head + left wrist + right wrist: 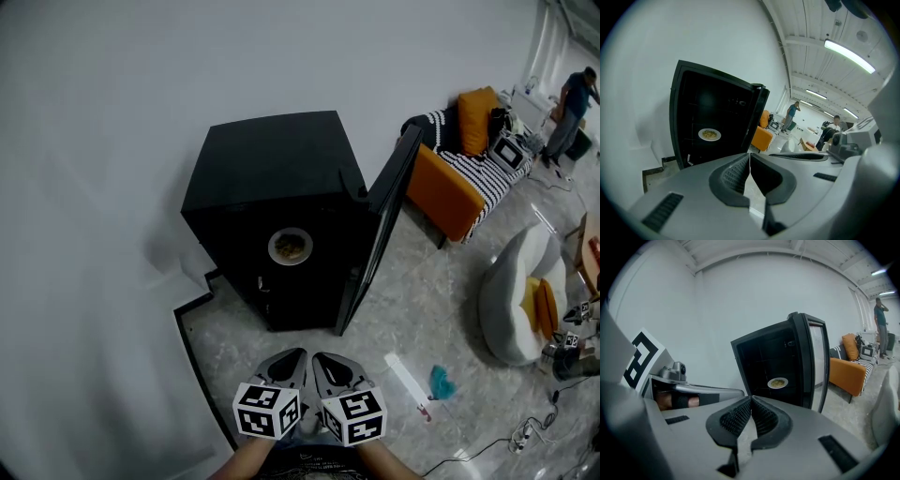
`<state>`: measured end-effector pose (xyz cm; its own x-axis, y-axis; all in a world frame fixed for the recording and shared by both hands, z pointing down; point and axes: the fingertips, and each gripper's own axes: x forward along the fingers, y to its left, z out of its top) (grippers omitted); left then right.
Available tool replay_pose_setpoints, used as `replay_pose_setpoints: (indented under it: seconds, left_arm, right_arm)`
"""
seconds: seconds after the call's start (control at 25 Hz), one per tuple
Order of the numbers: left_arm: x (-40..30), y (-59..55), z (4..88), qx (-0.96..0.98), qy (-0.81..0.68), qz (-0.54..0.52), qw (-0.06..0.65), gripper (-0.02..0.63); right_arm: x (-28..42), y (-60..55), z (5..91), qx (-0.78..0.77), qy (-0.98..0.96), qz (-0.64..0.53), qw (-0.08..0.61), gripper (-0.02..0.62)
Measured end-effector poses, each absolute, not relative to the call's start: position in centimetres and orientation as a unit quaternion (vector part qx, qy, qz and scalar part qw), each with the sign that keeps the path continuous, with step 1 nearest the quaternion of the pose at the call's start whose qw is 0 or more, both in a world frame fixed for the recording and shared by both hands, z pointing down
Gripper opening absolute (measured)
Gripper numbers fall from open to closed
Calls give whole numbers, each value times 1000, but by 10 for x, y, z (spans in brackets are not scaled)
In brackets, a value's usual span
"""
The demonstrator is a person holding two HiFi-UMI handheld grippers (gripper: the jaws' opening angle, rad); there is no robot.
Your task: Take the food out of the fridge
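A small black fridge (272,206) stands against the white wall with its door (380,230) swung open to the right. Inside it on a shelf lies a white plate of yellowish food (291,247), which also shows as the plate (709,135) in the left gripper view and the plate (777,383) in the right gripper view. My left gripper (283,367) and right gripper (330,369) hang side by side well in front of the fridge. Both are shut and hold nothing.
An orange sofa (459,178) with striped cushions stands right of the fridge, a grey beanbag chair (525,295) nearer. A white stick and a teal scrap (441,382) lie on the floor beside my right gripper. A person (572,108) stands far back right.
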<state>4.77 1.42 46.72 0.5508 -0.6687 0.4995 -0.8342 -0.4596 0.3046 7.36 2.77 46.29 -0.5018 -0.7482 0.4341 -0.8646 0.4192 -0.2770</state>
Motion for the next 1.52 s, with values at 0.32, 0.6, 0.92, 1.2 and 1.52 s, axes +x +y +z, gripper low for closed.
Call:
replay_pose_setpoints:
  seconds: [0.32,0.6,0.92,1.2,1.52]
  left_arm:
    - [38,-50,474,852,-413,139,289,17]
    - [19,-113,483,853,-378,78,351,17]
    - [-1,-162,500,842,-346,15,414,17]
    - [-12,-192,511,826,-319,-54,462,17]
    - [-6,-215,527,810,-300,-96,494,17]
  right_arm:
    - [60,-35,464,508,-819,234,130,23]
    - [38,-96,460,523,-810,227,139,21]
    - [17,-143,463,535,-800,222,159,23]
    - [3,-166,470,540,-793,216,183,23]
    - [8,-185,471,545,-789,208,193,22]
